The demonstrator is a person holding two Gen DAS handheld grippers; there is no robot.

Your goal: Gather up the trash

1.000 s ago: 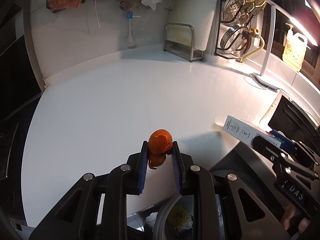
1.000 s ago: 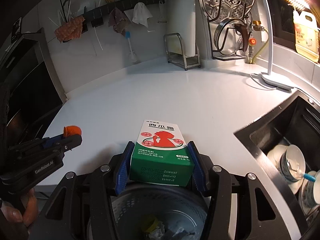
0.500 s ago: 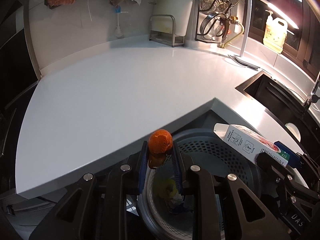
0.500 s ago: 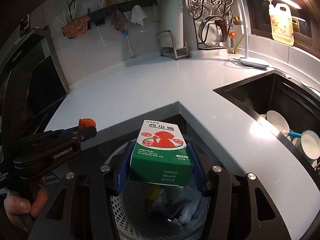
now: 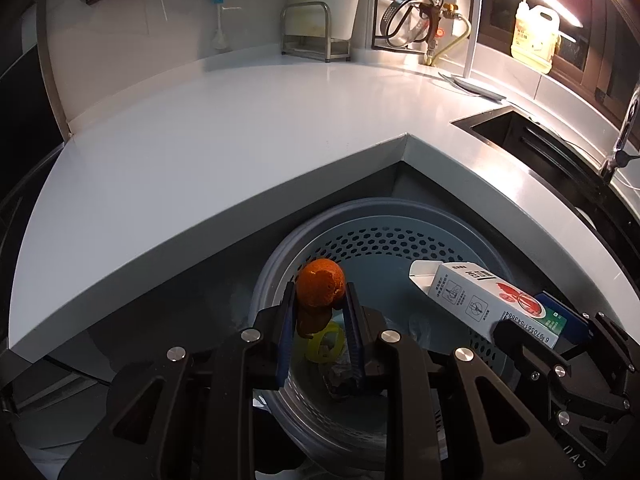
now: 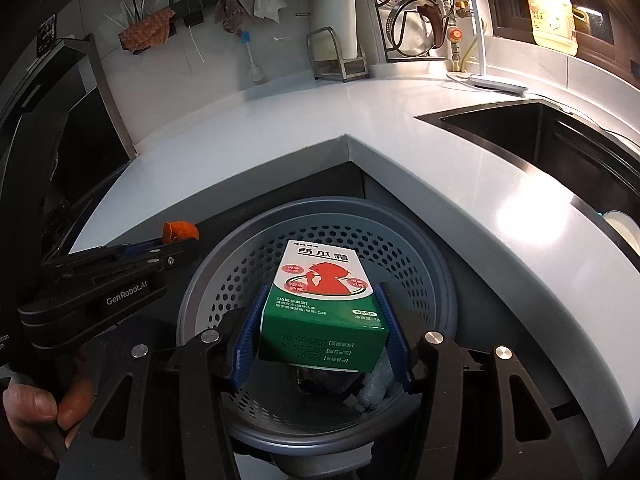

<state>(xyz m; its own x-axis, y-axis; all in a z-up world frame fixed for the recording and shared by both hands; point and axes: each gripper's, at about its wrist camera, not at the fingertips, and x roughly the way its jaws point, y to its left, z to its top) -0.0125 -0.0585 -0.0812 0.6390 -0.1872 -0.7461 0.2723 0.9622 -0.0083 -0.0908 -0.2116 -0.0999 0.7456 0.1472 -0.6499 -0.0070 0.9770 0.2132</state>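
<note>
- Left wrist view: the left gripper (image 5: pixel 318 312) is clenched on a piece of orange peel (image 5: pixel 320 288), rough-skinned and rounded, with a darker curl hanging below it between the blue pads.
- The peel hangs over the near-left rim of a round grey trash bin (image 5: pixel 384 216), whose inner wall is perforated plastic.
- Down in the bin lie a yellow scrap (image 5: pixel 326 346) and some dark crumpled bits.
- At the right, the right gripper (image 5: pixel 540 328) grasps a white, green and red carton (image 5: pixel 472 300), its open flap end reaching over the bin.
- The smooth white countertop (image 5: pixel 200 152) wraps around the bin in an inward corner; a dark sink (image 5: pixel 532 140) sits in it at the right.
- Right wrist view: the right gripper (image 6: pixel 320 320) clamps the rectangular carton (image 6: pixel 320 280) by its two sides, above the bin's (image 6: pixel 360 204) opening.
- The left gripper (image 6: pixel 176 248), black and angular, comes in from the left with the peel (image 6: pixel 180 231) at its tip, by the bin's left rim.
- A hand (image 6: pixel 36 412) grips its handle low at the left.
- Hanging cloths (image 6: pixel 148 28) and a metal rack (image 6: pixel 332 60) line the back wall.
</note>
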